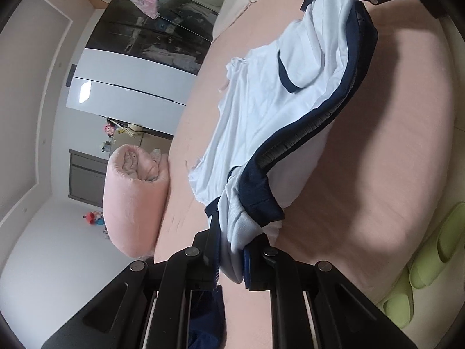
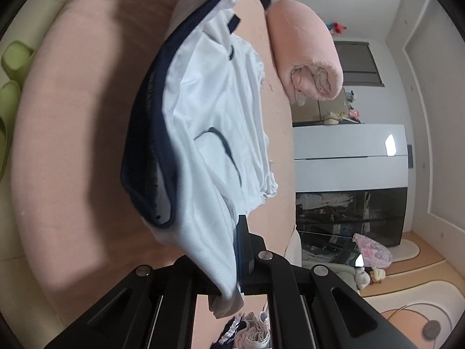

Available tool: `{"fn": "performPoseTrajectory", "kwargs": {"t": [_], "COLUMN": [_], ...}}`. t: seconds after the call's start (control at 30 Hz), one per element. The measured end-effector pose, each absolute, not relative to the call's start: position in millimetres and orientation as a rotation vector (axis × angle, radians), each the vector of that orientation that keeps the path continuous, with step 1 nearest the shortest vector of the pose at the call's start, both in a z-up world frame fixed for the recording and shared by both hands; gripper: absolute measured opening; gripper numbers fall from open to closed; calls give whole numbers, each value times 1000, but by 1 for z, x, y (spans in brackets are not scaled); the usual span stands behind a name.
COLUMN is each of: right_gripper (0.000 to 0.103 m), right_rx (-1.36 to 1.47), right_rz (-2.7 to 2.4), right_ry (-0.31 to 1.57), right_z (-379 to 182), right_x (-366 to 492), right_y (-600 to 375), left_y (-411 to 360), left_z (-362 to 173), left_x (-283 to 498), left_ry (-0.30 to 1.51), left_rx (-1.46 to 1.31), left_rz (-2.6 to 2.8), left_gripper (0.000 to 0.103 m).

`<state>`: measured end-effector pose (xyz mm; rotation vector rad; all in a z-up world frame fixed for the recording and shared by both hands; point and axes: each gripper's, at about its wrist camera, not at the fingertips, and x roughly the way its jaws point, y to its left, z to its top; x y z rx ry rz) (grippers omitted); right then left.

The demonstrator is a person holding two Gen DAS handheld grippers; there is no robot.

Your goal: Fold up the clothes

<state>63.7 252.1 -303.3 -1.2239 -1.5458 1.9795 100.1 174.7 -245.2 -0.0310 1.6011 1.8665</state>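
One garment (image 1: 261, 110), two clamped tools (image 1: 232, 257) (image 2: 237, 261), seemingly one quilt roll (image 1: 136, 203).

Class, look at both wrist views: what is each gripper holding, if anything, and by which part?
Both hold the same white garment with navy trim. The left gripper and the right gripper each pinch one end of its navy-trimmed edge, which spans between them.

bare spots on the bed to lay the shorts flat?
The pink sheet is bare between the shorts and the bed edge by the green slippers. A narrower bare strip runs between the shorts' hem and the rolled pink blanket. It is crowded near the right gripper, where a heap of clothes lies.
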Motion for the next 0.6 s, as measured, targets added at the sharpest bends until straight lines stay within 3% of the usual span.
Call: {"fn": "performPoseTrajectory", "kwargs": {"t": [0.27, 0.6], "right_gripper": [5, 5], "right_rx": [-1177, -1225], "right_rz": [2000, 2110], "right_ry": [-1523, -1217], "right_z": [-283, -238], "right_x": [51, 11], "right_y": [263, 302], "left_y": [181, 199], "left_z": [-234, -211], "left_x": [93, 64], "left_ry": [1571, 1509], "left_rx": [23, 4], "left_rz": [1953, 2083], "left_gripper": [10, 10]}}
